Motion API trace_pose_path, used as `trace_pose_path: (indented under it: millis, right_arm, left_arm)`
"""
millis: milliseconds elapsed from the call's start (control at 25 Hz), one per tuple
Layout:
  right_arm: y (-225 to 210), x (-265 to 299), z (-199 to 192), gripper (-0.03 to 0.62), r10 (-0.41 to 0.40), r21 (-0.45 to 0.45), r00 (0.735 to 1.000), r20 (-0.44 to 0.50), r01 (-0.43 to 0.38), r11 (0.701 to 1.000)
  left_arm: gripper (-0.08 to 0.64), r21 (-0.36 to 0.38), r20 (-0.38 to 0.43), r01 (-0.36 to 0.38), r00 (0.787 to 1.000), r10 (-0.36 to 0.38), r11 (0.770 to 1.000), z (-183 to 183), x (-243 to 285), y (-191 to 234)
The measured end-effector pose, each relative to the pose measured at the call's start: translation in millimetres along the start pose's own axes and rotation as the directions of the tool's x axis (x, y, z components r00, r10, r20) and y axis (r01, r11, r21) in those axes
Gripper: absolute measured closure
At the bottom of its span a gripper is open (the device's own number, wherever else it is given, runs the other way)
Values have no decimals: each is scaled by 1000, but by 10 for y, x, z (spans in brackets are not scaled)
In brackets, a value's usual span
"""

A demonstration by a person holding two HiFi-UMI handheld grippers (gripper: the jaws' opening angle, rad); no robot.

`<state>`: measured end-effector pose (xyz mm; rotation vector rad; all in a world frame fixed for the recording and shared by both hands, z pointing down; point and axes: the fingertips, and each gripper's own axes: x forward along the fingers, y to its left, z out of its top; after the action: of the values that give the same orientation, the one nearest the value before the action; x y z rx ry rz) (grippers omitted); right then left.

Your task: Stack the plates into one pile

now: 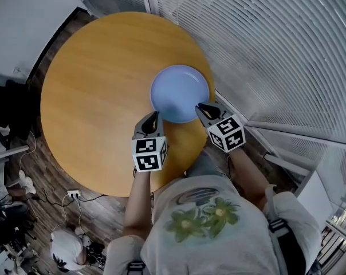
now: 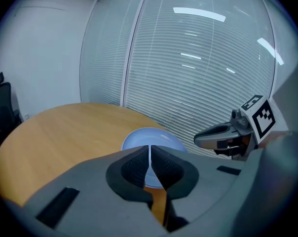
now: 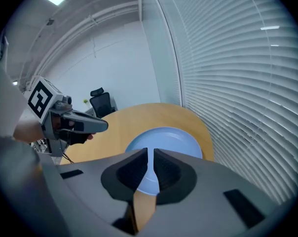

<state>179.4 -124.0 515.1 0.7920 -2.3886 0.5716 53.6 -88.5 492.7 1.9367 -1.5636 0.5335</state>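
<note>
Blue plate (image 1: 179,93) sits on the round wooden surface (image 1: 93,96), toward its right, near edge; I can't tell whether more lie under it. My left gripper (image 1: 153,117) and right gripper (image 1: 206,107) hover by its near rim, fingers (image 2: 137,168) all but together on both, nothing between them. The plate looks stiff, glossy, probably slippery and breakable, so I'd pinch the raised rim.

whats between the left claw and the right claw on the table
In the head view, only the near rim of the blue plate and bare wooden table lie between the left claw and right claw; nothing else.
</note>
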Motion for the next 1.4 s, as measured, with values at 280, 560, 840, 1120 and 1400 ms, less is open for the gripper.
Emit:
trace_pose_path:
  millis: [280, 560, 840, 1120, 1400]
  right_arm:
    - [696, -203, -10, 545, 117, -56, 992, 45, -114, 992]
    - [968, -292, -147, 546, 149, -60, 989, 25, -147, 987]
    - [1177, -305, -89, 551, 167, -80, 985, 33, -164, 983]
    - [1212, -379, -102, 551, 172, -97, 984, 40, -167, 981]
    - [1195, -376, -104, 551, 198, -108, 980, 32, -194, 975]
  left_arm:
    - [532, -8, -18, 83, 996, -83, 997, -286, -282, -380]
    - [532, -7, -17, 82, 996, -82, 997, -418, -502, -434]
    - [532, -12, 8, 59, 998, -59, 998, -420, -678, -330]
    - [532, -3, -2, 55, 998, -55, 998, -507, -713, -409]
    - [532, -5, -3, 23, 1000, -23, 1000, -475, -686, -396]
